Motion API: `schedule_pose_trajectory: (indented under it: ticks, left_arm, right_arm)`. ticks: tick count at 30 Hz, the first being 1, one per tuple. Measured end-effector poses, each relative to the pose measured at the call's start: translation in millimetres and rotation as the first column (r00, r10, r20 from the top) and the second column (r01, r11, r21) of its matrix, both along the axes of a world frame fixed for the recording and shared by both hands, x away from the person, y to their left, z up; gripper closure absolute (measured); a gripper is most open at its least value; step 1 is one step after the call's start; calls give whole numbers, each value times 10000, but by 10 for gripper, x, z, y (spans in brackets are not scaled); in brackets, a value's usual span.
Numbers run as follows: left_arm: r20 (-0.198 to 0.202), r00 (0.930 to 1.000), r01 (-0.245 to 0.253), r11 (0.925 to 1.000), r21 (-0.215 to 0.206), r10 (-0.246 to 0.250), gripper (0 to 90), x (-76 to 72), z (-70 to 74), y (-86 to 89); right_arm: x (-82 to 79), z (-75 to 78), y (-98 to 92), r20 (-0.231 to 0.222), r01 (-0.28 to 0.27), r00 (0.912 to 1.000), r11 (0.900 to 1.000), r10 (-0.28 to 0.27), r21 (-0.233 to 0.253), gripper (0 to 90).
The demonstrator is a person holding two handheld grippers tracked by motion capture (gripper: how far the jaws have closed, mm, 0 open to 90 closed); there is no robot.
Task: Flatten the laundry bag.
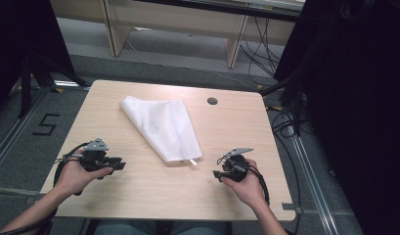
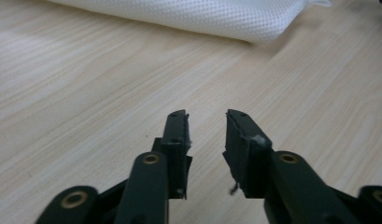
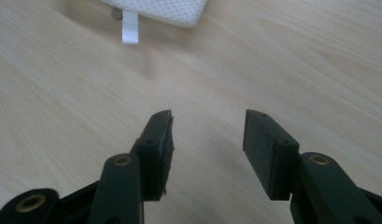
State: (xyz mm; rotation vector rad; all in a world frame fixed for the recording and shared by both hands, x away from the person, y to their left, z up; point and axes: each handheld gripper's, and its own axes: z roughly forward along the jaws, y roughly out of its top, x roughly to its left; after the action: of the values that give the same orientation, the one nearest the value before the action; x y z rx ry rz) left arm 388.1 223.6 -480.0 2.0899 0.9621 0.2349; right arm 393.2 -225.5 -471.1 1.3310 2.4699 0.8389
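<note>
A folded white mesh cloth (image 1: 162, 126) lies slanted across the middle of the wooden table (image 1: 236, 122). A small white tag (image 1: 191, 161) sticks out at its near corner. My left gripper (image 1: 120, 164) rests low at the table's near left, open and empty, pointing right toward the cloth (image 2: 198, 16). My right gripper (image 1: 217, 168) sits at the near right, open and empty, facing the cloth's tagged corner (image 3: 167, 10). In the left gripper view my left gripper (image 2: 206, 115) hovers over bare wood. In the right gripper view my right gripper (image 3: 208, 115) has its jaws wider apart, with the tag (image 3: 130, 27) ahead.
A round dark cable hole (image 1: 212, 101) sits near the table's far edge. Black curtains (image 1: 364, 98) and stands flank the table on both sides. Cables run over the floor at the right. A pale wooden bench (image 1: 188, 19) stands beyond the table.
</note>
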Motion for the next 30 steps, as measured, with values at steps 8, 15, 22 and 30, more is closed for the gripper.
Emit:
schedule_pose_trajectory:
  ticks: [8, 15, 22, 30]
  left_arm:
    - [710, 9843, 1574, 9856, 624, -1617, 686, 103, 120, -511]
    - [1161, 9714, 1924, 9731, 1268, -2072, 569, 291, 164, -900]
    - [1454, 9483, 2544, 9496, 1830, -2820, 634, 441, 135, -1201]
    - [1075, 9623, 2309, 9593, 1627, -2499, 725, 667, 102, -1357]
  right_arm:
    - [59, 9, -1, 21, 156, 9999, 9998, -156, 95, 534]
    - [63, 6, -18, 49, 94, 9999, 9999, -95, 135, 534]
    - [139, 26, 34, 160, 75, 9998, 9988, -83, 493, 590]
    - [461, 174, 163, 221, 363, 9990, 9954, -384, 883, 655]
